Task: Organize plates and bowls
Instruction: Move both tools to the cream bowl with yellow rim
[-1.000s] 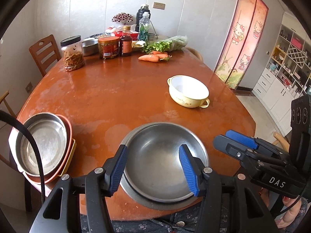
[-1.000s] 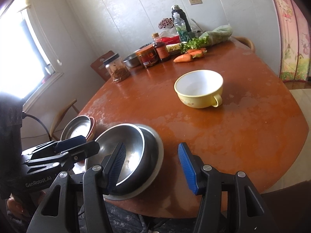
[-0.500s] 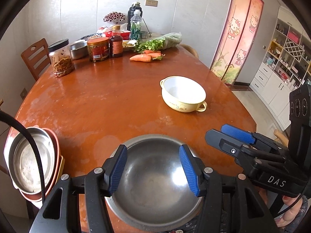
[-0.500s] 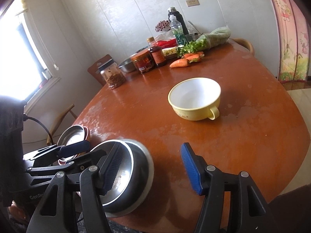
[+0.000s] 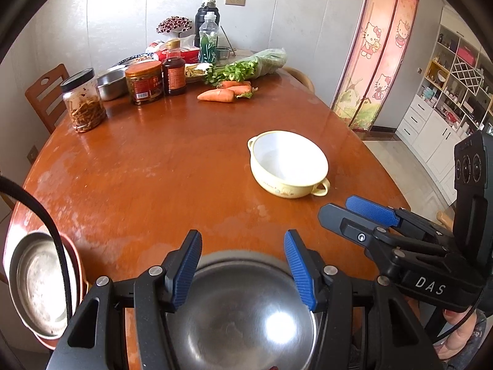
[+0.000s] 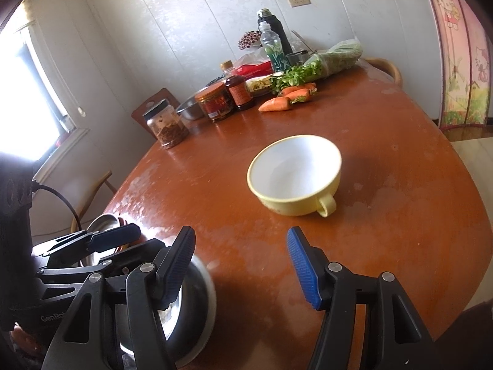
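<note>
Both grippers hover with jaws spread wide and nothing between them. The left gripper (image 5: 243, 266) hangs at the bottom centre of its view, directly over a steel bowl (image 5: 243, 323) that sits in a shallow steel plate (image 6: 203, 308) at the near edge of the surface (image 5: 154, 178). The right gripper (image 6: 240, 266) sits low in its own frame, its left finger in front of that same bowl and its right finger over bare wood. Ahead of it, mid-frame, stands the yellow two-handled bowl (image 6: 295, 175), alone and well apart from the steel pieces. At the lower left of the left wrist view a second stack (image 5: 40, 283), a steel dish in a reddish plate, juts past the surface edge.

The yellow bowl looks like the piece still to be gathered. Its glazed wall is curved and probably slick, so a pinch on the rim could slide off or tip it; the small loop handle (image 6: 326, 205) facing the right gripper offers a surer hold. The steel bowl sits close to the edge, so a careless nudge from either gripper could push it off. The left gripper's cable (image 5: 46, 231) drapes across the overhanging stack and might snag it.
</note>
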`<state>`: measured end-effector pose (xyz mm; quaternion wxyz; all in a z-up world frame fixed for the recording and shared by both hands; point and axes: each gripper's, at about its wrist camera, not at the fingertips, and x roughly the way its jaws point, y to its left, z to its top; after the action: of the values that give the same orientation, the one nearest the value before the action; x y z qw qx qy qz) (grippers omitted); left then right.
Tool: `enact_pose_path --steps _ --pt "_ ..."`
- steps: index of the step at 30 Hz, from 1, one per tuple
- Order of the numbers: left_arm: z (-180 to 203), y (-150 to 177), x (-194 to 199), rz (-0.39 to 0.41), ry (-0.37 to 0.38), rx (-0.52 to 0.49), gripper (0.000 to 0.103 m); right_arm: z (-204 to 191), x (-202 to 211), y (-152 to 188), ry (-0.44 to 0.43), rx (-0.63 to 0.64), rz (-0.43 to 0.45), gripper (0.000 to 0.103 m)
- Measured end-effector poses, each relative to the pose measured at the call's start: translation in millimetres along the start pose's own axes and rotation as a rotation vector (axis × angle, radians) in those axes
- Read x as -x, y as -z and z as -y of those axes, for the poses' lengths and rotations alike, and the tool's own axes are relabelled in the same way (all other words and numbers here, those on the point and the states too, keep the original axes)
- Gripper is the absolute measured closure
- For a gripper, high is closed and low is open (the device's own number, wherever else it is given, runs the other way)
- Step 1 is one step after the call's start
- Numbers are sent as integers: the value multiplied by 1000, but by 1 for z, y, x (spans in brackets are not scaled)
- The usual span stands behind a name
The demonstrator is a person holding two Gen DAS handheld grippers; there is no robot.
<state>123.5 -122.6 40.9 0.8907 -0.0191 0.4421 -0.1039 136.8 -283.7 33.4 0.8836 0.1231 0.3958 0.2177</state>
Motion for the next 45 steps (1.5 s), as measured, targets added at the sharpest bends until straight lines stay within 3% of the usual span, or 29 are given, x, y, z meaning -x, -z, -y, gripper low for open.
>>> enact_pose_path --steps 21,27,33,43,45 --pt "8 -51 -54 -109 13 2 47 57 -30 -53 70 -43 -4 39" --pt "8 -63 -76 -160 16 17 47 75 -61 -69 101 -45 -65 39" --pt "5 -70 -97 -209 9 34 47 86 -93 -82 82 -54 -122 39" --pt "-8 -71 -111 -254 -25 88 46 73 -90 -71 44 -42 -144 44" --pt "-15 -70 -117 -286 -32 113 46 67 -90 -67 25 -43 -157 49"
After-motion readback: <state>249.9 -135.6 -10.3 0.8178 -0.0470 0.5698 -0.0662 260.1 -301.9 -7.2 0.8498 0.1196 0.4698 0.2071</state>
